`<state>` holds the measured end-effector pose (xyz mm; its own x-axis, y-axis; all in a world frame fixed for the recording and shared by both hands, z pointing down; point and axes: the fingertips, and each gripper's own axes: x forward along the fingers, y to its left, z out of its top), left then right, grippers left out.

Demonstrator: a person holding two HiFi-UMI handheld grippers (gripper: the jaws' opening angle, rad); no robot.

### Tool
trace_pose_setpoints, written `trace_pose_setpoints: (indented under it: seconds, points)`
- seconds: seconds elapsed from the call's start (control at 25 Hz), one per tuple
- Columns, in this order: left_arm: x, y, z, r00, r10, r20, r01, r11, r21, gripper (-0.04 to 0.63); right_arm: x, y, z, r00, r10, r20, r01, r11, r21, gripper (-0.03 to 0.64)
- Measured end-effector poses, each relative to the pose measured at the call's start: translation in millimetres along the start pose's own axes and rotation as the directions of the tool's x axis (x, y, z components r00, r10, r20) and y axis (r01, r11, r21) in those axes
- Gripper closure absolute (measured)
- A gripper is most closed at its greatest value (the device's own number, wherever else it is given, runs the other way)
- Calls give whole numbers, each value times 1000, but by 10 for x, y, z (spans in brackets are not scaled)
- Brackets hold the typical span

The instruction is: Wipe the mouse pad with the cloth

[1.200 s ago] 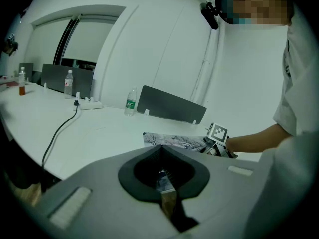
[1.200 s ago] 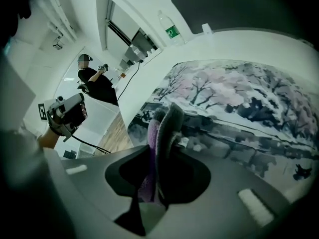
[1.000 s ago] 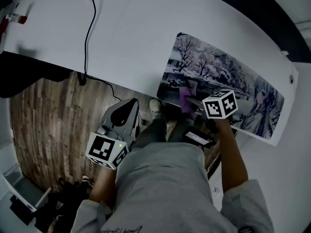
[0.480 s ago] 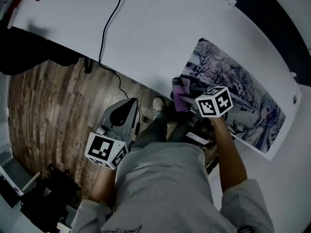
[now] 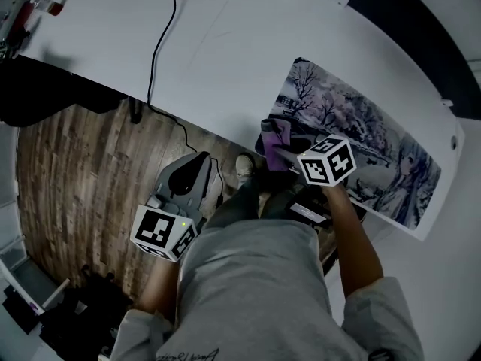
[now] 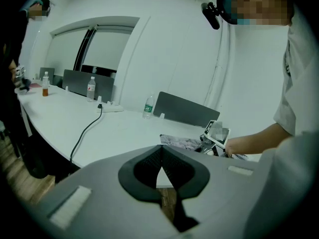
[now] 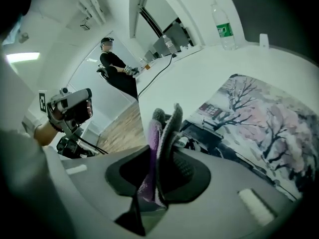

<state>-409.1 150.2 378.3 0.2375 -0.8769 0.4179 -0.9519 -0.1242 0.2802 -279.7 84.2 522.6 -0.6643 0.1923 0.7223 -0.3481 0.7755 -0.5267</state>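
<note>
Purple on one face, grey and nubbly on the other, folded into an upright wad: the cloth (image 7: 160, 131), pinched tight between the jaws of the right gripper (image 7: 160, 158). Rests on the near left corner of the mouse pad (image 5: 361, 145), right at the table's edge. Long and narrow, that pad, printed with bare and pale-blossomed trees, a dark building at the left end and a drawn figure at the right. Lies flat and slantwise along the near edge of the white table (image 5: 225, 59).

Against a second ago, sits closer to the pad's left end: then a little way in from the corner, now on it, much as half a second ago. No change at the left gripper (image 6: 160, 153): low over the wooden floor (image 5: 68, 179) beside the person's leg, well apart from the table, jaws closed tip to tip on nothing.

Farther out, a black cable (image 5: 158, 43) across the table and down over its edge, running from a white power strip (image 6: 110, 107). At the far edge, a clear bottle (image 7: 222, 26) with a green label, upright and capped; contents not readable. In the left gripper view, toward the table's far end, two more: a small bottle (image 6: 45, 90) with orange-brown liquid and a taller bottle (image 6: 90, 88) with a red label. Beyond, in the right gripper view, a second person (image 7: 114, 66) in dark clothes.
</note>
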Motion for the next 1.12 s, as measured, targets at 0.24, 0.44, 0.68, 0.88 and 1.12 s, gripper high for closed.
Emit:
trace_pose_setpoints:
  seconds: [0.24,0.44,0.68,0.88,1.12]
  points:
    - [268,-466,199,995,-102,18,101,993,54,575,-677,-221,-124,983,-110,148,105,994,43,518]
    - [612,-1050,347,976,-216,-5,215,969,122,575,-1377,-388,-331,944,-204,258,179,977,117,518]
    - [996,-1831,502,943,-332,-26,331,928,172,575,-2154,-442,-609,885,-296,360,246,953,178,518]
    - [1208,-2332,616,925,-378,-42,378,904,200,577,-2681,-449,-752,838,-353,417,298,935,193,519]
    - [1379,-2759,772,912,-406,-47,406,884,234,575,-3170,-429,-761,797,-373,474,323,928,187,522]
